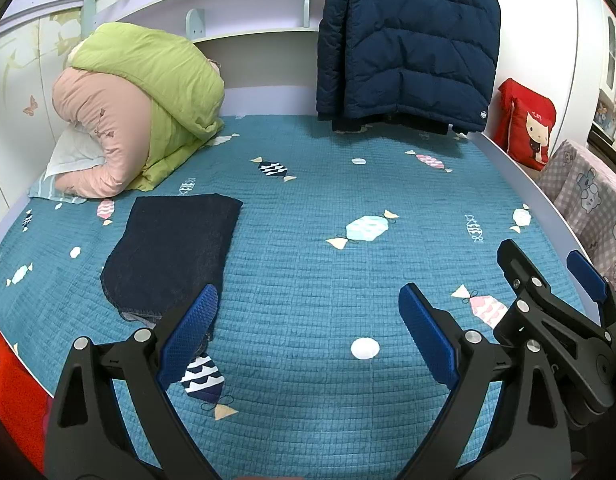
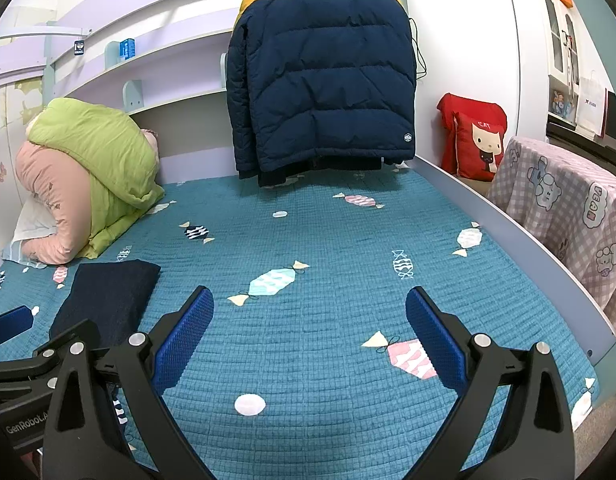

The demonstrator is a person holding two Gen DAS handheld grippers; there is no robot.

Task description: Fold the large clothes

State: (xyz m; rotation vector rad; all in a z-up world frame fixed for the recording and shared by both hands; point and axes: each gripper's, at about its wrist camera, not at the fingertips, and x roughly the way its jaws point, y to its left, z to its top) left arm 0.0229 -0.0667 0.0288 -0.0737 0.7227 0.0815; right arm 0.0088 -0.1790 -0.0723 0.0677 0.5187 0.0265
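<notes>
**Grippers poised over quilted bed, garment folded nearby**

Both handheld grippers hover with jaws spread wide and nothing between them above a teal quilted bedspread (image 2: 308,320) stitched in small squares and printed with candy shapes. On the left gripper (image 1: 308,312), the blue fingertip pads (image 1: 188,336) carry a fine waffle texture on black plastic arms; the right gripper (image 2: 309,316) matches it and sits just beside it at that view's right edge.

Near the left pad lies a folded dark navy garment (image 1: 168,252), a soft, fuzzy-textured rectangle resting flat on the bedspread.

Farther back in the left corner, a puffy lime-green and pink comforter (image 1: 148,112) is bundled over a white pillow (image 1: 72,156). Against the headboard hangs a navy puffer jacket (image 2: 323,80) with a mustard-yellow yoke, quilted in horizontal bands. Beyond the bed rail at right, a red cartoon-cat cushion (image 2: 475,140) stands behind a lilac checked cloth (image 2: 567,208).
</notes>
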